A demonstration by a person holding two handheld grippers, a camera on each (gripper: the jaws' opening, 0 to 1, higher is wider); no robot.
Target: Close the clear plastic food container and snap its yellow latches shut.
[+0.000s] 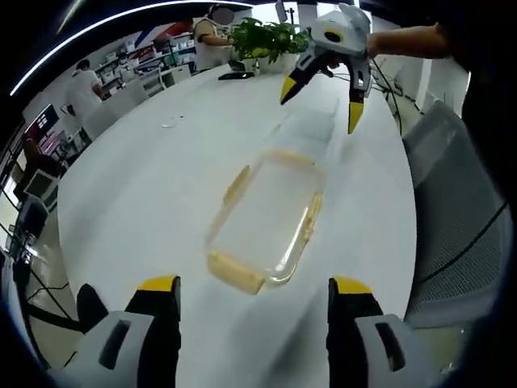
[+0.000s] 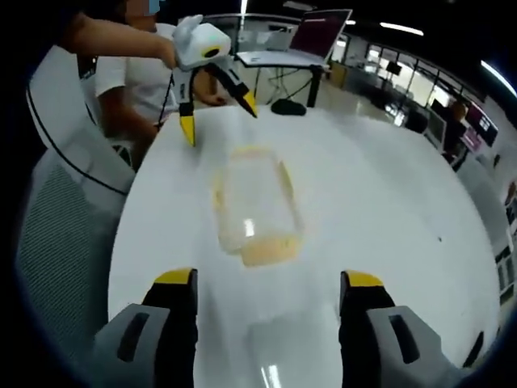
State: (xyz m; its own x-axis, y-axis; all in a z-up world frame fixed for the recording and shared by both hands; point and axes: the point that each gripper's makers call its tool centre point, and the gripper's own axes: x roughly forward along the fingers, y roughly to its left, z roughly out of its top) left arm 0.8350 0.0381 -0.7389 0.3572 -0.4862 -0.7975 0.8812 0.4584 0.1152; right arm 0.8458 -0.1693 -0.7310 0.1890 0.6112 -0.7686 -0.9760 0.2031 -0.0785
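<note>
A clear plastic food container [image 1: 266, 214] [image 2: 252, 206] lies flat in the middle of the white table [image 1: 145, 186], with yellow latches [image 1: 234, 273] at its ends and sides. A faint clear lid [image 1: 311, 133] seems to lie on the table just past its far end. In the left gripper view my left gripper [image 1: 255, 284] is open just short of the container's near end. The right gripper [image 1: 321, 103] hangs open above the far end. In the right gripper view my right gripper [image 2: 269, 278] is open before the container, and the left gripper [image 2: 218, 116] is open beyond it.
A grey mesh chair [image 1: 460, 210] [image 2: 65, 218] stands against the table's edge. A potted plant [image 1: 262, 36] and a dark flat object [image 1: 236, 76] sit at one end, an open laptop [image 2: 299, 40] and a black object [image 2: 288, 107] at the other. People stand in the background.
</note>
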